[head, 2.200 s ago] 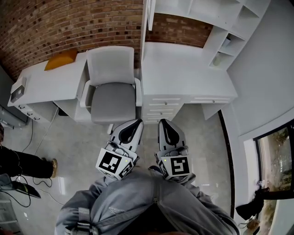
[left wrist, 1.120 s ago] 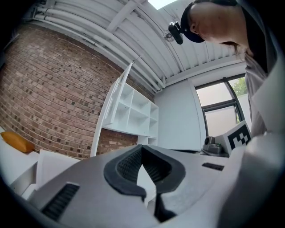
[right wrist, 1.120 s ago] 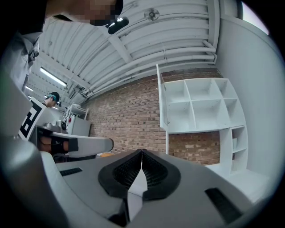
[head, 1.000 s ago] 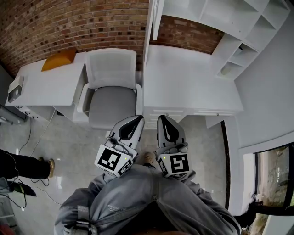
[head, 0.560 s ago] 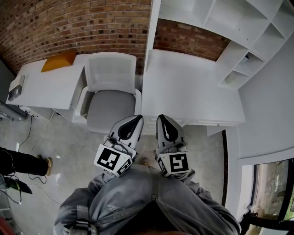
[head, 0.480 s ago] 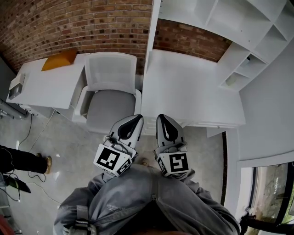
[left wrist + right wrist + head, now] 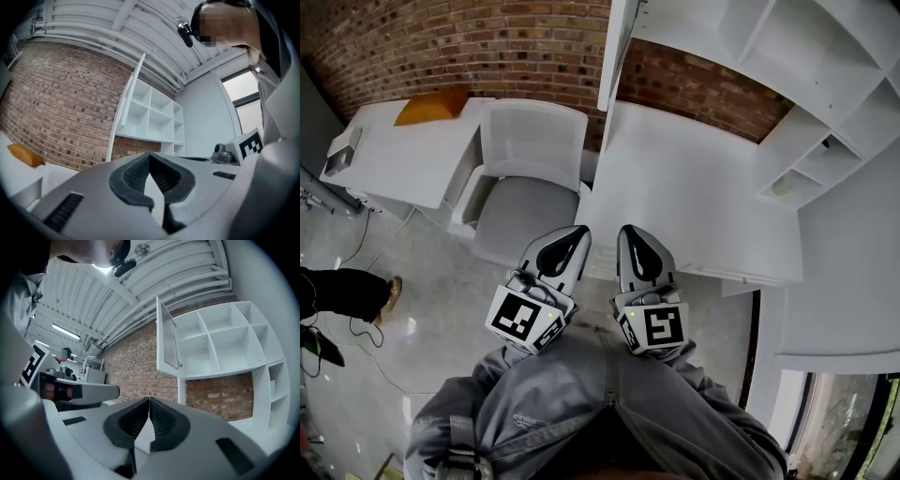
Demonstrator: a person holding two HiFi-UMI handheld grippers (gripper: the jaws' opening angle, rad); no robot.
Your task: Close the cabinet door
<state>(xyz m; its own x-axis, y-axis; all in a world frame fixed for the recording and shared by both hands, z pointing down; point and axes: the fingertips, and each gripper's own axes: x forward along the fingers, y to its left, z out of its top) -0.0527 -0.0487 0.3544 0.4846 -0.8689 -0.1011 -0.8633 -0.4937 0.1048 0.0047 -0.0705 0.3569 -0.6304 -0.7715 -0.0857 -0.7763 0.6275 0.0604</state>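
Nearest us, above our knees, the left gripper [image 7: 581, 231] and the right gripper [image 7: 627, 230] sat side by side. Each had its jaws pressed together with nothing between them. Over the last couple of seconds we had walked forward. In the head view their tips now overlapped the front edge of the white table [image 7: 694, 197], whose drawers had slipped out of sight beneath them. The grey chair [image 7: 525, 202] stood just to the left. Beyond and above the table, the cabinet door [image 7: 166, 338] still hung wide open, swung out from the white shelves [image 7: 225, 343] by the brick wall [image 7: 487, 47]. We judged the approach nearly done and the push on the door yet to come.
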